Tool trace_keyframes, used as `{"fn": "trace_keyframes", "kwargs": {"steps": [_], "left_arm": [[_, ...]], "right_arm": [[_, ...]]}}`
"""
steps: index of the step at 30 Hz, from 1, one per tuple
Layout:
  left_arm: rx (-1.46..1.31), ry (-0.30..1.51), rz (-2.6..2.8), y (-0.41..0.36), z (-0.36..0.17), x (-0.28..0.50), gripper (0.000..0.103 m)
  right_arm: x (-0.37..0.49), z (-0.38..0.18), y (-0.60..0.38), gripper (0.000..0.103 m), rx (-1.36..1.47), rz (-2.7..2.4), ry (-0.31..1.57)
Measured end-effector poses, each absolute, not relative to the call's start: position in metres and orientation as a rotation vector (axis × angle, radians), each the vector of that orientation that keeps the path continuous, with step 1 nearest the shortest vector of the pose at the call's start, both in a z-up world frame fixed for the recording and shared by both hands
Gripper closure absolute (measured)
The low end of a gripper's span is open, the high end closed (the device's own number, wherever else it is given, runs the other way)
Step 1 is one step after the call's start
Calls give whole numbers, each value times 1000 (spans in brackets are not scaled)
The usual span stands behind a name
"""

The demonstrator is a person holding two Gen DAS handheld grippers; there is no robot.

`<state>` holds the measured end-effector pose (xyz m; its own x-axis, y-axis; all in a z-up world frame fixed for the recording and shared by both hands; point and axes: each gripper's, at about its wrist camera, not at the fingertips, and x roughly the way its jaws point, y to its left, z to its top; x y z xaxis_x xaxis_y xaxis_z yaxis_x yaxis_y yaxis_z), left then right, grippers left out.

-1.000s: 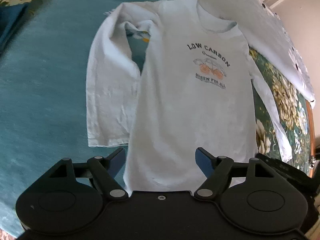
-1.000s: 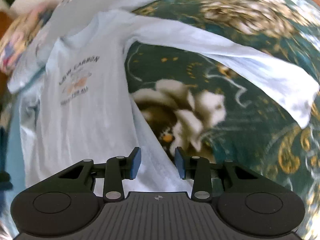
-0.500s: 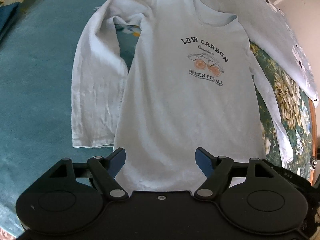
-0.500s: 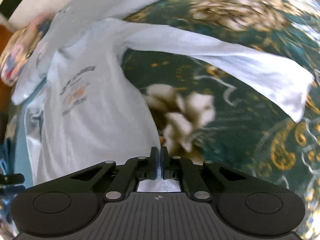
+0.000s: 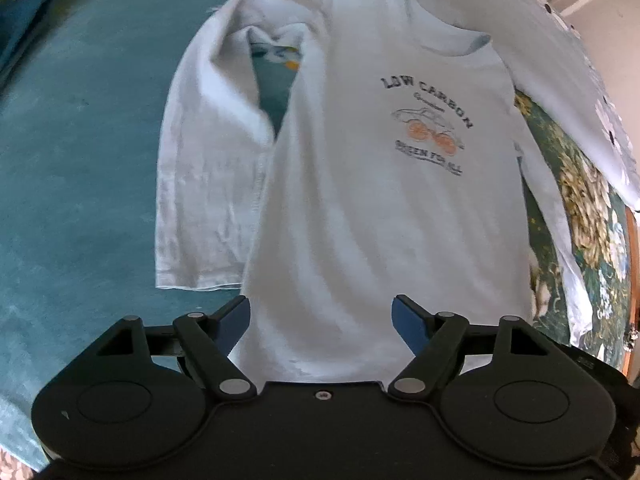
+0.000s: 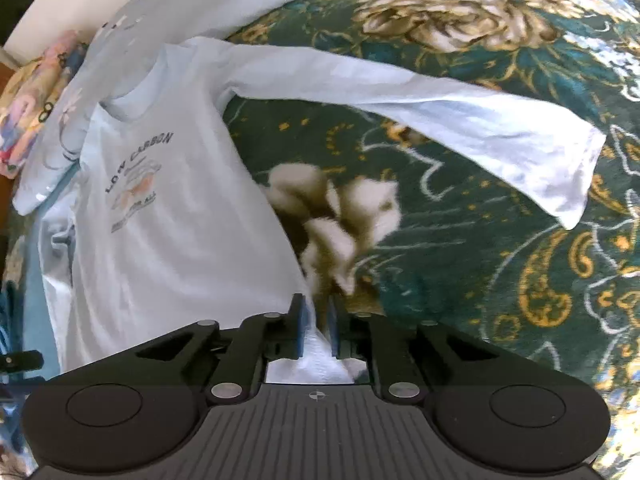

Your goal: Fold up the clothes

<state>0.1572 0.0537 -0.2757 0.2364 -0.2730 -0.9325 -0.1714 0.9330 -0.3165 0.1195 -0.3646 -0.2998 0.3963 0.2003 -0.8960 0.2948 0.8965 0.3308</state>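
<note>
A pale blue long-sleeved shirt (image 5: pixel 360 200) with "LOW CARBON" print lies face up on the bed. Its left sleeve (image 5: pixel 200 200) lies folded down beside the body. My left gripper (image 5: pixel 320 308) hovers open over the bottom hem, with its fingers wide apart and nothing pinched. In the right wrist view the same shirt (image 6: pixel 160 240) has its other sleeve (image 6: pixel 460 120) stretched out to the right. My right gripper (image 6: pixel 316 308) sits at the hem's right corner. Its jaws are opening slightly, and a bunch of the hem cloth still fills the narrow gap between the pads.
A teal bedspread (image 5: pixel 80 160) lies to the left, and a dark green floral cover (image 6: pixel 480 260) spreads under the right side. A white quilt (image 5: pixel 560 60) lies beyond the collar. A colourful pillow (image 6: pixel 28 100) sits at the far left of the right wrist view.
The right jaws closed from half open onto the hem's right corner, then parted a little with the cloth still between them. The left gripper stayed open and almost still.
</note>
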Motion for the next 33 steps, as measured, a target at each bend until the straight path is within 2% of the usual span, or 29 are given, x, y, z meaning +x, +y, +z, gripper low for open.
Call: {"fn": "trace_keyframes", "kwargs": {"steps": [8,11,13,15,16,19,21,22,24,27,28,30,33], "left_arm": [[-456,1405,-21,73,-299,130,26],[-479,1430,-15,76,-309,120,26],[-489,1442,-21,76,-314,115,26],[-480,1456,-36,75,-317,112,26],[-475,1463,-44,75,-319,111,26],[-451,1475,-56,73,-323,109,28],[-455,1475,-60,74,-324,107,33],[-459,1475,-62,74,-325,107,34],[-462,1472,-61,75,-325,106,35],[-477,1456,-62,77,-322,104,46],[-483,1446,-61,78,-321,103,50],[-476,1435,-59,78,-319,103,67],[-444,1445,-56,78,-319,102,78]], "right_arm": [[86,-298,-393,90,526,-101,1218],[74,-299,-394,82,573,-88,1231],[71,-300,-390,81,579,-71,1241],[69,-303,-385,69,578,-56,1260],[69,-305,-383,68,578,-54,1271],[69,-308,-377,67,569,-49,1285],[71,-308,-375,67,562,-47,1293],[72,-309,-374,70,560,-46,1296],[73,-308,-374,86,565,-37,1303],[72,-307,-374,96,562,-33,1308],[72,-306,-374,96,546,-41,1310],[72,-307,-375,97,532,-56,1315],[73,-309,-376,97,533,-63,1320]]}}
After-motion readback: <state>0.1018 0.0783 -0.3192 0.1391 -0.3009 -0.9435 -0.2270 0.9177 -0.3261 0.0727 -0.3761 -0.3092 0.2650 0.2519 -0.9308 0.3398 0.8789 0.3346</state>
